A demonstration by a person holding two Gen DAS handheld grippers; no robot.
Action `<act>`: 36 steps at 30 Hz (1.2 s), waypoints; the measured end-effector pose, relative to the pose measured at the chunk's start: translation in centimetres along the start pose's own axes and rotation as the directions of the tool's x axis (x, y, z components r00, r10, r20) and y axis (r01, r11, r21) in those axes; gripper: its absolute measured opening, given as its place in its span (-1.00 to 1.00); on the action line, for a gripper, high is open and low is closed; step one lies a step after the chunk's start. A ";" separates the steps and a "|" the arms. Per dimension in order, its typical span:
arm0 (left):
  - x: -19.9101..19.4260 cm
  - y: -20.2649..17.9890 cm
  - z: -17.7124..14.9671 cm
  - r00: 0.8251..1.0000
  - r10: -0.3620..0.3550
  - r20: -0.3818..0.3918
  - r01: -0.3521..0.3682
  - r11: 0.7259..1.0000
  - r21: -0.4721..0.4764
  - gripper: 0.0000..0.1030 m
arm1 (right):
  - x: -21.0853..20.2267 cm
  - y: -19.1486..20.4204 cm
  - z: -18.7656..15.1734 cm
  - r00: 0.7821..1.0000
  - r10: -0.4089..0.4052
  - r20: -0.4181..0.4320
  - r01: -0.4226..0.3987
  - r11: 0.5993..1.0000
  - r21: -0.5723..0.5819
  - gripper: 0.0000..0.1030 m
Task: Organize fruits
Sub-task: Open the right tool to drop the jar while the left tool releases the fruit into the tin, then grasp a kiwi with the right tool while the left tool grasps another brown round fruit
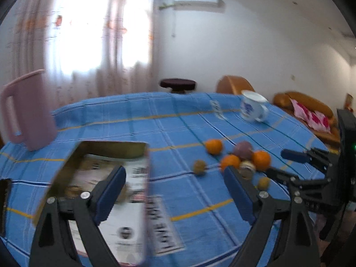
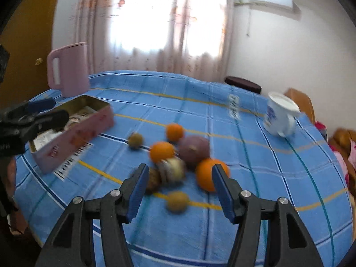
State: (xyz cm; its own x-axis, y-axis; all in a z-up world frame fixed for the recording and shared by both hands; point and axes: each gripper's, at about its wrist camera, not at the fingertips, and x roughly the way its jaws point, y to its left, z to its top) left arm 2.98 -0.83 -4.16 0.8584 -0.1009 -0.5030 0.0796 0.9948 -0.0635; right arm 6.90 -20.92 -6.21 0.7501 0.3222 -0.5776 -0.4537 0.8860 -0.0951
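Worktop (image 2: 278, 178): blue checked cloth; fruits clustered centre, none boxed.
Tin box (image 2: 73, 131): open, left of them.
Grippers: left gripper (image 1: 175, 189) and right gripper (image 2: 180, 191) both wide, empty.
Orange (image 2: 208, 173): likely firm, rolls; grasp across middle.

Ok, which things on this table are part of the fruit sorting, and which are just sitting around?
For the job: three oranges, purple fruit, small brownish fruits, open tin box, both grippers, left and right.

Just lying about: pink jug, white mug, blue tablecloth.
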 end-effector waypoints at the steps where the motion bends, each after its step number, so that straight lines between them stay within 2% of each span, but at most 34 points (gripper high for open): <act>1: 0.3 -0.7 -0.1 1.000 -0.018 -0.012 0.018 1.000 0.006 0.78 | 0.2 -0.4 -0.4 1.000 0.006 -0.011 -0.006 1.000 0.015 0.17; 6: 2.6 -3.5 -0.3 0.992 -0.094 -0.084 0.098 0.994 0.045 0.78 | 1.2 -0.8 -1.1 0.997 0.036 -0.061 -0.035 0.999 0.027 0.16; 9: 4.3 -4.5 -0.6 0.983 -0.113 -0.142 0.122 0.991 0.056 0.76 | 2.1 -0.8 -1.4 0.994 0.051 -0.096 -0.048 0.998 0.032 0.00; 14: 6.5 -6.1 -1.2 0.955 -0.177 -0.239 0.196 0.979 0.060 0.59 | 2.9 -0.8 -1.7 0.990 0.067 -0.127 -0.063 0.997 0.038 -0.07; 15: 6.9 -6.4 -1.3 0.949 -0.183 -0.258 0.204 0.977 0.059 0.49 | 3.1 -0.7 -1.7 0.988 0.067 -0.140 -0.063 0.997 0.035 -0.13; 16: 7.2 -6.6 -1.4 0.940 -0.201 -0.276 0.223 0.974 0.051 0.31 | 3.6 -0.7 -1.8 0.984 0.075 -0.164 -0.070 0.997 0.033 -0.38; 17: 7.6 -6.7 -1.4 0.930 -0.220 -0.296 0.242 0.969 0.042 0.25 | 3.6 -0.6 -1.8 0.983 0.084 -0.166 -0.079 0.996 0.032 -0.43; 21: 8.3 -7.1 -1.6 0.916 -0.226 -0.331 0.252 0.967 0.037 0.16 | 3.6 -0.4 -1.9 0.979 0.093 -0.179 -0.093 0.996 0.012 -0.46; 23: 8.9 -6.7 -1.6 0.902 -0.240 -0.359 0.259 0.966 0.006 0.16 | 3.6 -0.4 -1.8 0.979 0.096 -0.177 -0.095 0.995 0.016 -0.46; 27: 9.0 -6.5 -1.5 0.901 -0.242 -0.361 0.259 0.966 -0.002 0.11 | 3.3 -0.3 -1.9 0.986 0.067 -0.154 -0.066 0.998 0.014 -0.46; 29: 9.2 -6.8 -1.4 0.896 -0.251 -0.366 0.272 0.962 0.007 0.00 | 3.0 -0.3 -1.9 0.990 0.047 -0.133 -0.046 0.999 0.009 -0.46; 31: 9.2 -7.3 -1.4 0.894 -0.250 -0.372 0.280 0.960 0.027 -0.24 | 2.6 -0.5 -2.0 0.994 0.035 -0.108 -0.034 0.999 0.013 -0.46; 36: 9.2 -7.5 -1.4 0.893 -0.251 -0.375 0.286 0.957 0.041 -0.25 | 2.5 -0.8 -1.9 0.995 0.044 -0.092 -0.041 0.999 0.036 -0.46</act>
State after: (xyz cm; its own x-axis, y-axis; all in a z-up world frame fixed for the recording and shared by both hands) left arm 9.55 -9.24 -9.52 0.5563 -0.3447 -0.7562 0.3428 0.9241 -0.1691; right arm 8.24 -21.49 -9.08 0.6816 0.3289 -0.6537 -0.4667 0.8834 -0.0422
